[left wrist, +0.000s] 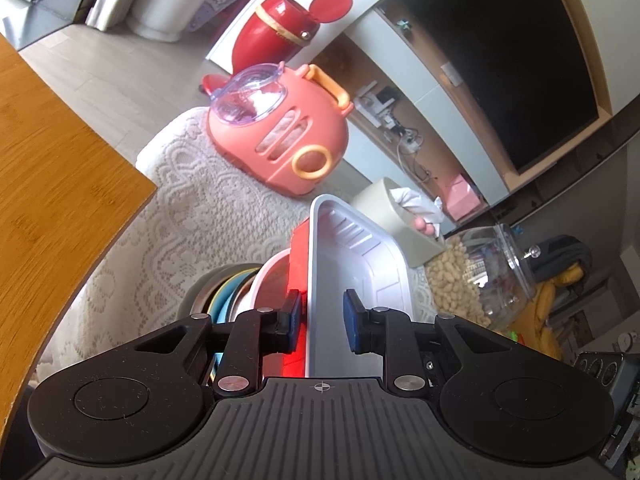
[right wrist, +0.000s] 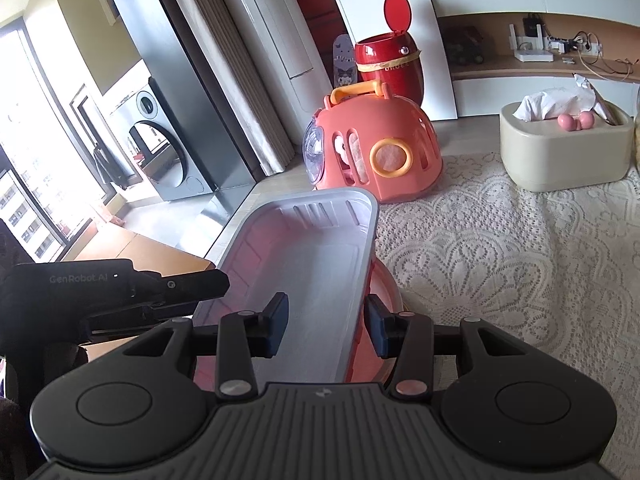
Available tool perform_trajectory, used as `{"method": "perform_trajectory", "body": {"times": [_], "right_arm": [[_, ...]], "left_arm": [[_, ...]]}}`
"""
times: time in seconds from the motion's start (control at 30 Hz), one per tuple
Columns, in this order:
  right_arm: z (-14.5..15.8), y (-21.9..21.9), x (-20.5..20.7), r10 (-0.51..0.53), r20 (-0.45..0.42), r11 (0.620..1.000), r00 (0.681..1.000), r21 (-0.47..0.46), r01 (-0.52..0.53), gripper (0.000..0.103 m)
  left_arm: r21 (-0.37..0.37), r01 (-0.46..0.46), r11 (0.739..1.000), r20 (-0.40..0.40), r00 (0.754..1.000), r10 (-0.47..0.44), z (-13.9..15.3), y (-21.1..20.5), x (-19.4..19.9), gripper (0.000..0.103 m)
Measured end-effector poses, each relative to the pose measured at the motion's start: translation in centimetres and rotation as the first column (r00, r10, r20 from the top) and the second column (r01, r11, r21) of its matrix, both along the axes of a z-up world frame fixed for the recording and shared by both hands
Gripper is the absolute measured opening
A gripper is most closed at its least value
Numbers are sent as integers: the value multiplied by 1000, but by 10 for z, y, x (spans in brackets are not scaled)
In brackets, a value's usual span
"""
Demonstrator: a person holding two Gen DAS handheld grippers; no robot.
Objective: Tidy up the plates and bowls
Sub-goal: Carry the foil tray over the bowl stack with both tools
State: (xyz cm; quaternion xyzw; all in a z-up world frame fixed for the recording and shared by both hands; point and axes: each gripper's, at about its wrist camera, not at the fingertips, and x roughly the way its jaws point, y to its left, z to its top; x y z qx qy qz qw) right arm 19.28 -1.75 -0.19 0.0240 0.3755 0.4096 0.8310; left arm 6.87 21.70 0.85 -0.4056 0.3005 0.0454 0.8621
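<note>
White plastic tray (left wrist: 352,280), thin-walled and rectangular with ribbed sides, sits between both grippers above the lace cloth (right wrist: 500,260). Left gripper (left wrist: 322,320) straddles the tray's left long wall: left pad is outside against a red dish (left wrist: 298,264) edge, right pad inside the tray; the jaws stand narrowly apart and look clamped on that wall, though the contact point is hidden by the wall itself. Right gripper (right wrist: 328,326) straddles the tray's right long rim, one pad inside, one outside; a sliver of gap shows at the outer pad, so a firm pinch is likely but not certain. Below the tray a red-orange bowl (right wrist: 386,292) shows on the right, and stacked bowls (left wrist: 234,288) in blue, yellow and white sit near left. Far behind: pink carrier (right wrist: 376,148), red bin (right wrist: 388,64), tissue box (right wrist: 564,148), peanut jar (left wrist: 476,276) at right.

Handling judgement: tray is light, slightly flexible and smooth, so it may bow or slip if pinched at one spot; grip the rolled rim mid-length on opposite long sides and keep it level.
</note>
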Motion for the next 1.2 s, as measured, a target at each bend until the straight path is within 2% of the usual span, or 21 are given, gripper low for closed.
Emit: {"method": "perform_trajectory", "body": {"times": [0.9, 1.0, 1.1, 1.2], "right_arm": [[-1, 0, -3, -7, -9, 1000, 1000, -3, 7, 43], [0, -2, -4, -19, 2, 1000, 1000, 0, 19, 43], [4, -6, -10, -50, 57, 999, 997, 0, 50, 43], [9, -13, -19, -78, 115, 997, 990, 12, 77, 43]], "left_arm": [[1, -19, 1000, -1, 1000, 19, 0, -1, -6, 26], [28, -52, 998, 11, 999, 52, 5, -2, -13, 26], [75, -80, 994, 20, 997, 79, 13, -5, -22, 26], [176, -100, 979, 40, 995, 94, 23, -17, -36, 26]]}}
